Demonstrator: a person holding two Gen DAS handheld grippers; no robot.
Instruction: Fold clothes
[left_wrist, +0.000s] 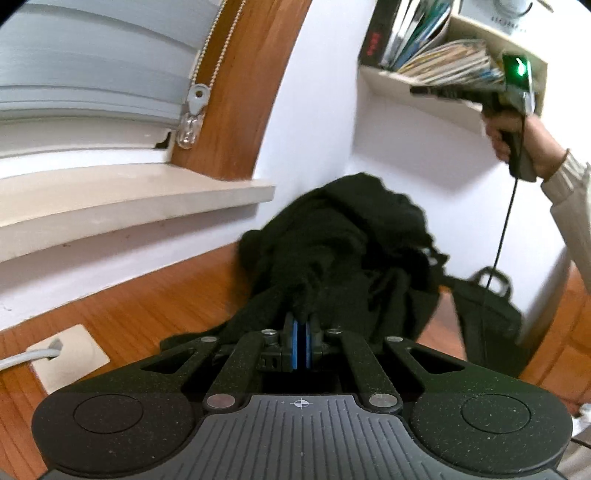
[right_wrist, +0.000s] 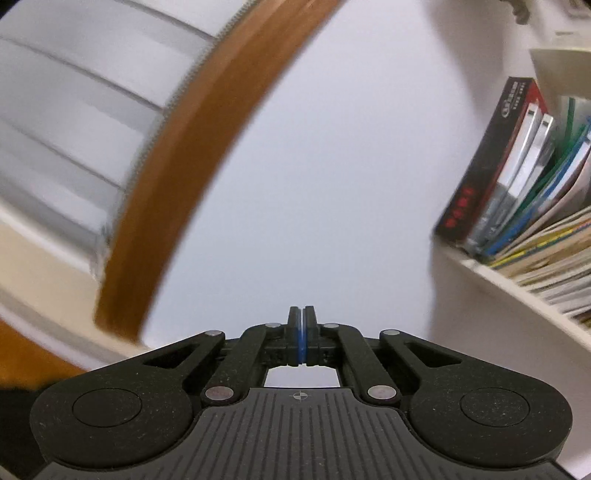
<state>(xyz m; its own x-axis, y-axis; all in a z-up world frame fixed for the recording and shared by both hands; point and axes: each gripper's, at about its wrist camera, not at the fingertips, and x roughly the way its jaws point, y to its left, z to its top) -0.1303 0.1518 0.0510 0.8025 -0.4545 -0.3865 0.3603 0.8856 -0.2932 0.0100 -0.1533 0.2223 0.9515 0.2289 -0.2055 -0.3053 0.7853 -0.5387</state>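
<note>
Black knit fabric is pinched between the blue pads of the left gripper (left_wrist: 302, 320), which is clenched on a dark garment (left_wrist: 343, 243). The garment rises from the gripper in a bunched heap over the wooden counter (left_wrist: 147, 314), reaching back toward the white wall (left_wrist: 314, 110). Just to its right a black bag (left_wrist: 487, 317) with a handle sits on the same surface. On the counter's near left corner lies a pale socket plate (left_wrist: 70, 356) with a grey cable plugged into it.

Further off and higher, the right gripper (right_wrist: 302, 312) is held up in the air by a hand (left_wrist: 517, 136) in a light sleeve, a thin black cord hanging down from it. Its jaws are pressed tight together with nothing between them, and it points at the bare wall, well apart from the garment.

Beyond, a stone windowsill (left_wrist: 129, 195) runs along the left under a grey blind (left_wrist: 92, 66) with a bead chain, framed in brown wood. To the right, a white shelf (right_wrist: 517, 291) carries leaning books (right_wrist: 509, 177) and stacked magazines.
</note>
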